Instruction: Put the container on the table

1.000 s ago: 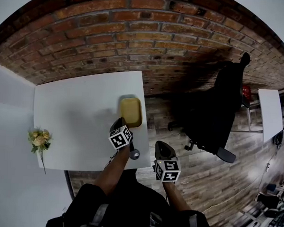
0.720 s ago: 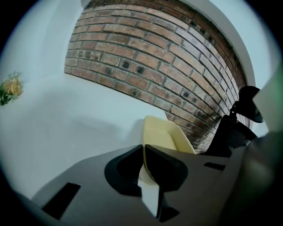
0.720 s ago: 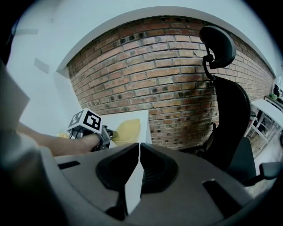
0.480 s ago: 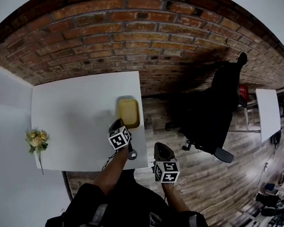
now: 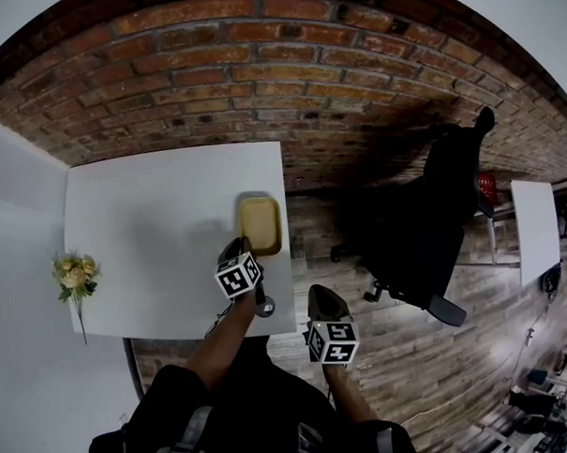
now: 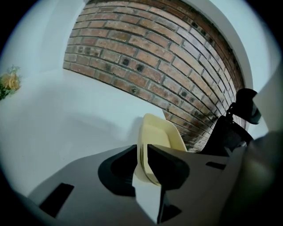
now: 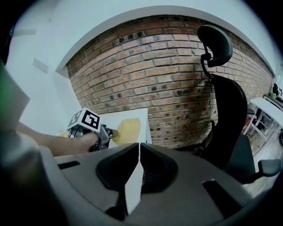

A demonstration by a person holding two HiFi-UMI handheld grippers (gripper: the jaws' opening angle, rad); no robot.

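A shallow pale-yellow container (image 5: 259, 225) is at the right edge of the white table (image 5: 152, 234), close to the brick wall. My left gripper (image 5: 239, 246) reaches it from the near side and is shut on its near rim; the left gripper view shows the container (image 6: 161, 137) edge pinched between the dark jaws of the left gripper (image 6: 143, 161). I cannot tell whether the container rests on the tabletop. My right gripper (image 5: 320, 294) hangs off the table over the wooden floor, shut and empty. The right gripper view shows the right gripper (image 7: 138, 163) facing the container (image 7: 127, 129).
A small bunch of yellow flowers (image 5: 75, 277) lies near the table's left edge. A black office chair (image 5: 434, 227) stands on the wooden floor to the right. A brick wall (image 5: 300, 71) runs behind the table. Another white table (image 5: 539, 227) is at far right.
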